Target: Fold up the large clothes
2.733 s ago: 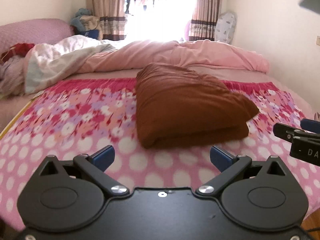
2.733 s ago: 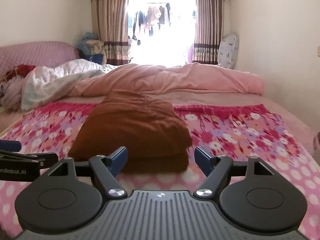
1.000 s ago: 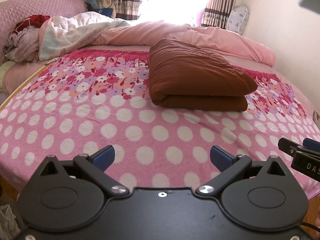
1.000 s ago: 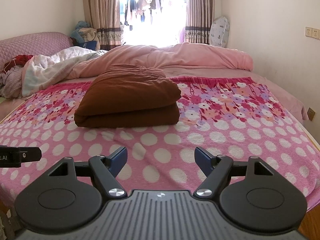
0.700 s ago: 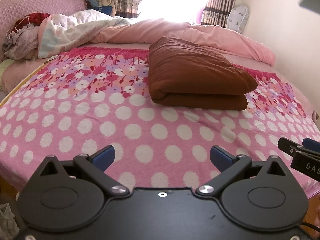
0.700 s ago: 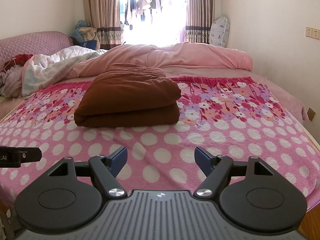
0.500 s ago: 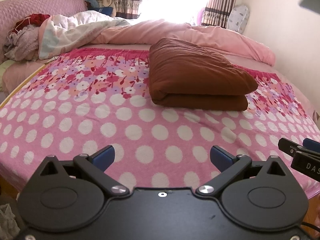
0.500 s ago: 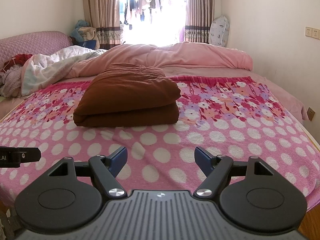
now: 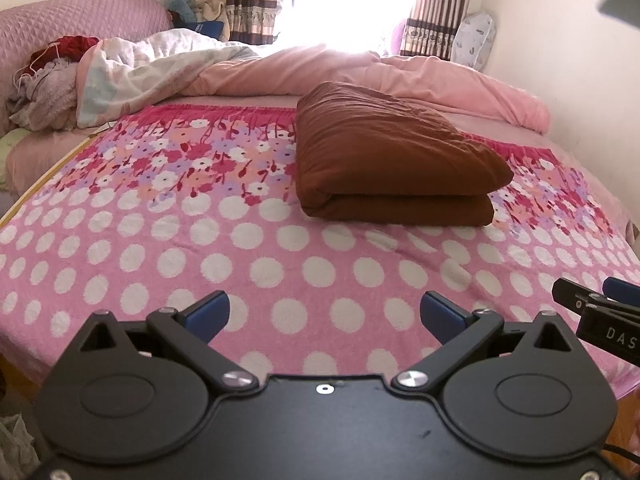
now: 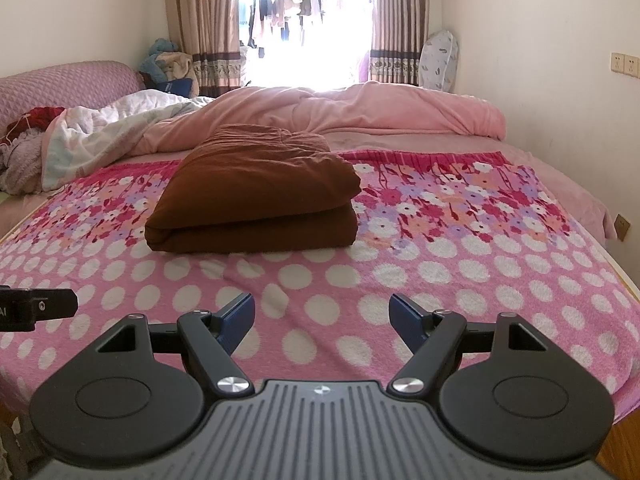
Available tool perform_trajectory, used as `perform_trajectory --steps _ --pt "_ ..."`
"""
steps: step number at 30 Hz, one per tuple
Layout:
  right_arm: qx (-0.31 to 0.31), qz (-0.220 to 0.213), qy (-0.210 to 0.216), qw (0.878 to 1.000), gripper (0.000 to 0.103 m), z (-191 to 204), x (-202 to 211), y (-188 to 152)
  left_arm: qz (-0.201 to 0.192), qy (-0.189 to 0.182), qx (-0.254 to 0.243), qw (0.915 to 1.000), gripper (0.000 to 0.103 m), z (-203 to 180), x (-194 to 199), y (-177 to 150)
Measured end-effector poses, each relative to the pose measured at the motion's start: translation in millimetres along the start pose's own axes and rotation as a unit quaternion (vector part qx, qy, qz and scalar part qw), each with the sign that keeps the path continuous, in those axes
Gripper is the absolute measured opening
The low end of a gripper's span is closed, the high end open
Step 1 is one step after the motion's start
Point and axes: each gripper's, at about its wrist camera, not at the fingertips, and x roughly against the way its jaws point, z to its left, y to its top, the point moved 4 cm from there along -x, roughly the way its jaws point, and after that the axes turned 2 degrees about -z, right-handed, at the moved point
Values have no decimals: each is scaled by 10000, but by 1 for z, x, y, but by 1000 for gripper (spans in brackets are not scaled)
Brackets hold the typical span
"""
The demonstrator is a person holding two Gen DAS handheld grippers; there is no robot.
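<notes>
A brown garment (image 9: 392, 164) lies folded into a thick rectangular bundle on the pink dotted and flowered blanket (image 9: 200, 232) that covers the bed. It also shows in the right wrist view (image 10: 256, 196). My left gripper (image 9: 325, 314) is open and empty, held near the bed's front edge, well short of the bundle. My right gripper (image 10: 322, 318) is open and empty at about the same distance. The right gripper's tip shows at the right edge of the left wrist view (image 9: 600, 312); the left gripper's tip shows at the left edge of the right wrist view (image 10: 36, 306).
A rumpled pink duvet (image 10: 360, 116) and a white quilt (image 10: 120, 128) lie across the far side of the bed. A pile of clothes (image 9: 44, 80) sits by the pink headboard (image 9: 80, 16) at left. A wall (image 10: 560, 80) runs along the right; curtains and a bright window (image 10: 304, 20) are behind.
Both grippers have pulled back from the folded bundle toward the bed's front edge since 2.7 s ago. Over the last second the views barely shift.
</notes>
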Motion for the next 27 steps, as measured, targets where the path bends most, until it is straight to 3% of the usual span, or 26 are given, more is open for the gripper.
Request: perform_trajectory --steps 27 --pt "10 3 2 10000 89 -3 -2 4 -83 -60 -117 9999 103 -7 1 5"
